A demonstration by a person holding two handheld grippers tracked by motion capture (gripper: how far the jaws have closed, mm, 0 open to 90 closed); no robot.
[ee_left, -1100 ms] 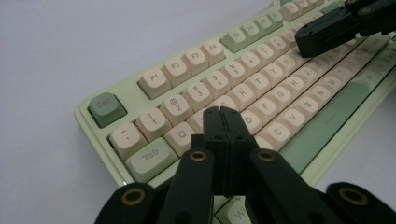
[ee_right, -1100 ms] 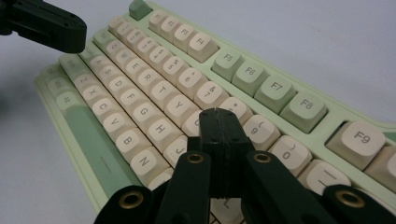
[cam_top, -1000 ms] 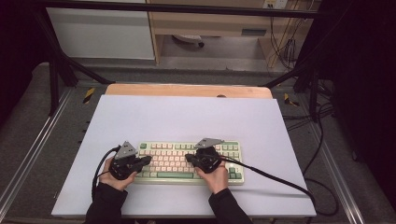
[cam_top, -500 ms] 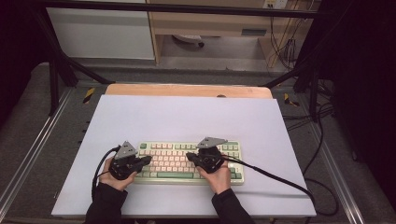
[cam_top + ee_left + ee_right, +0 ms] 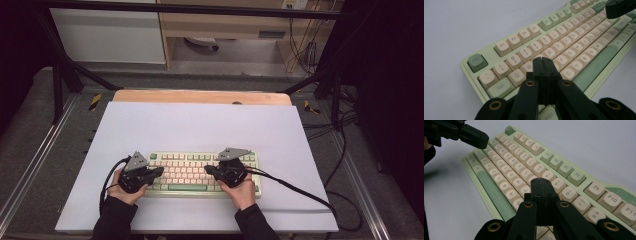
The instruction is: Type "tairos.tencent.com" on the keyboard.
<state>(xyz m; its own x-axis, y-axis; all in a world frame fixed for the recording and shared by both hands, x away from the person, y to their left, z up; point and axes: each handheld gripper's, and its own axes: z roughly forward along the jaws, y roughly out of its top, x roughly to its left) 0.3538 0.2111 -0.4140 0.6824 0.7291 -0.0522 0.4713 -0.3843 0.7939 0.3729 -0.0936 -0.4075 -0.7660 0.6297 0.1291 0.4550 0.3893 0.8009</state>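
White table (image 5: pixel 200 125): keyboard (image 5: pixel 190 170) beneath closed grippers.

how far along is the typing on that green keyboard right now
Done: both grippers are shut and poised over the keyboard. In hand: the left gripper tip sits over the W and E keys, the right gripper over the middle keys. Left: what has been typed cannot be told.
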